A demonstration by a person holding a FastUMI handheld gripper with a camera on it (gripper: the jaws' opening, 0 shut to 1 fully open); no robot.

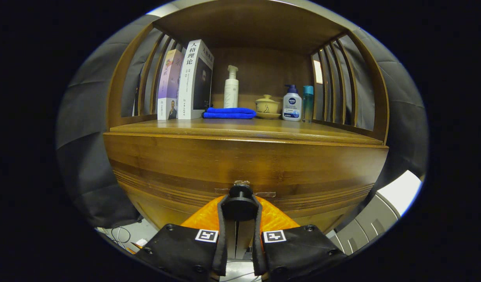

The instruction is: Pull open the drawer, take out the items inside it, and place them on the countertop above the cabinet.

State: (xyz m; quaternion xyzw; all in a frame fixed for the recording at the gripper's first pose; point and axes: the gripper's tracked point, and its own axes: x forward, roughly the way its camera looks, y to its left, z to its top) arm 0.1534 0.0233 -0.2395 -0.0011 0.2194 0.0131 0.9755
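Observation:
A wooden cabinet fills the view, its drawer front (244, 164) shut flush below the countertop (240, 131). A round dark knob (240, 196) sticks out of the drawer front at its lower middle. My gripper (240, 205) is shut on that knob, one finger pressing on each side of it. The inside of the drawer is hidden.
On the countertop, under an upper shelf, stand two books (187, 84), a white pump bottle (231, 88), a folded blue cloth (229, 112), a small lidded bowl (267, 105), a white and blue pump bottle (292, 103) and a teal bottle (308, 102). Slatted wooden sides close in both ends.

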